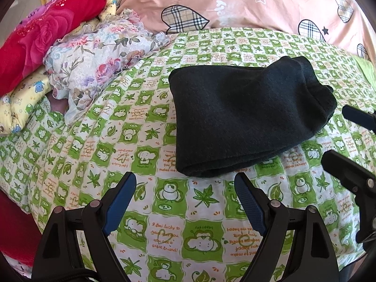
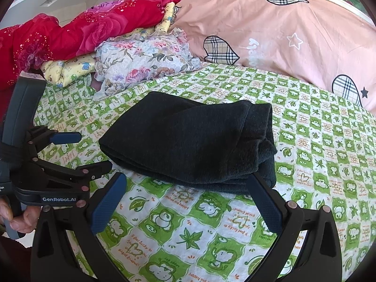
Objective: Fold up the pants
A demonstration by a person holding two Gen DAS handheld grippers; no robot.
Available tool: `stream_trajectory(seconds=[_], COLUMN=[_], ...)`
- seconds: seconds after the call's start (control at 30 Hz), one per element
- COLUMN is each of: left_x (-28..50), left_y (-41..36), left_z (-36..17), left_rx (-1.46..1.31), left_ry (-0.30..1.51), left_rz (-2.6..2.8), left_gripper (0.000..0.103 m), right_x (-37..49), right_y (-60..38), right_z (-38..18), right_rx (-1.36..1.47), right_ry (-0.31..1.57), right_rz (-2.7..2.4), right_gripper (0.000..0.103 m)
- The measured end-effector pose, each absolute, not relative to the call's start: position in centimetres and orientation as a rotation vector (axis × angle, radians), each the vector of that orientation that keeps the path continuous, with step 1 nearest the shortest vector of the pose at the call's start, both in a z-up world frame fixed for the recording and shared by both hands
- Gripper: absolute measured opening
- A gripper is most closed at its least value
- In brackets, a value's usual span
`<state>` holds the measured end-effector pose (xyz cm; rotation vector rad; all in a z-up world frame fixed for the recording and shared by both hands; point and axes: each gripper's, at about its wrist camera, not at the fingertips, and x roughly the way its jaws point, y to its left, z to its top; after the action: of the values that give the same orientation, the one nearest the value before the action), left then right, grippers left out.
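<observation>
Folded dark green fleece pants [image 1: 246, 117] on green-and-white checked bedsheet [image 1: 164, 211]; both claws empty.

Left wrist view: left gripper [image 1: 185, 202] spread wide, holding nothing; pants lie ahead and slightly right, apart from its tips, long axis running left-right. Right gripper [image 1: 347, 141] enters at right edge, jaws apart.
Right wrist view: right gripper [image 2: 185, 202] wide, empty; pants' near folded edge just beyond its fingertips [image 2: 258, 188], possibly touching. Judged: right claw nearer.

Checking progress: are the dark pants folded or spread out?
Folded: the pants lie as a compact stacked bundle on the green sheet, layered edges visible.
</observation>
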<state>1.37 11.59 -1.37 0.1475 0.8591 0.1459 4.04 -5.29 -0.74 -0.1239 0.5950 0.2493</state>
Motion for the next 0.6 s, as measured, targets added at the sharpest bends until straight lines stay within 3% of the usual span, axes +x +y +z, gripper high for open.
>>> stream_trajectory(seconds=[0.6], left_x=[2.2], left_y=[11.9], left_z=[-0.3], left_rx=[0.183], left_ry=[0.829], left_rz=[0.176], left_gripper=[0.086], right_x=[4.5], right_y=[-5.3], right_z=[-0.1], right_rx=[-0.128], right_ry=[0.581], right_rz=[0.241], right_gripper=[0.102])
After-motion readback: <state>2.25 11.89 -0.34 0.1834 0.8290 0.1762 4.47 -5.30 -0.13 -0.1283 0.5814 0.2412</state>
